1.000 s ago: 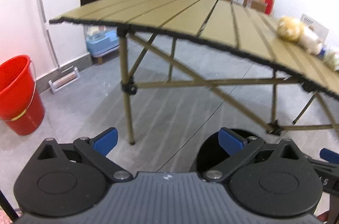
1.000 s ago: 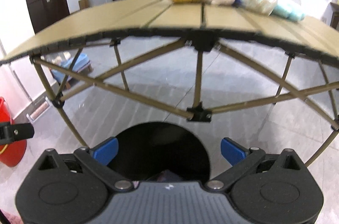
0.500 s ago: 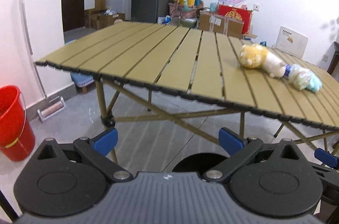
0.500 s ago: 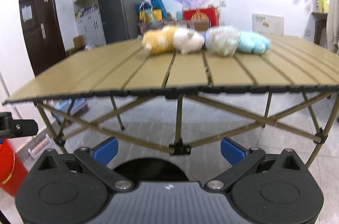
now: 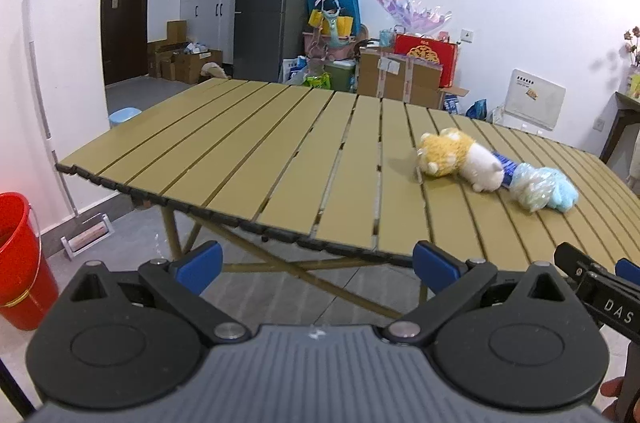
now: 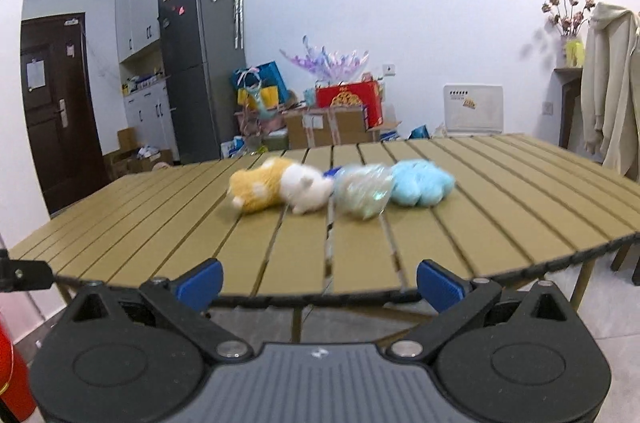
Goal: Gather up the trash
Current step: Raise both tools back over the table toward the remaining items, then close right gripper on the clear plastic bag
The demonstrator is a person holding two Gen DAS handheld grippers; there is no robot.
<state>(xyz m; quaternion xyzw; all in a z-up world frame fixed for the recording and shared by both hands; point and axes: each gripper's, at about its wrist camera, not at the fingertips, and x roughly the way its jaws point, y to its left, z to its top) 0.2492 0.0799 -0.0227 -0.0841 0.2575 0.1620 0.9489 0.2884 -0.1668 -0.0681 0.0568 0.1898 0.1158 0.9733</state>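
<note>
Slatted table (image 5: 280,159) ahead — left gripper (image 5: 316,265), right gripper (image 6: 320,281) both spread wide, empty.

Both wrist cameras sit just off the table's (image 5: 280,159) near edge, facing across it toward the far wall. The left looks from higher, angled right; the right sits lower. Both share the toys (image 5: 460,161) (image 6: 280,189).

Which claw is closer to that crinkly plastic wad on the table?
Right, I'd judge. The right claw faces the plastic wad nearly head-on; the left claw sits off to its left.
</note>
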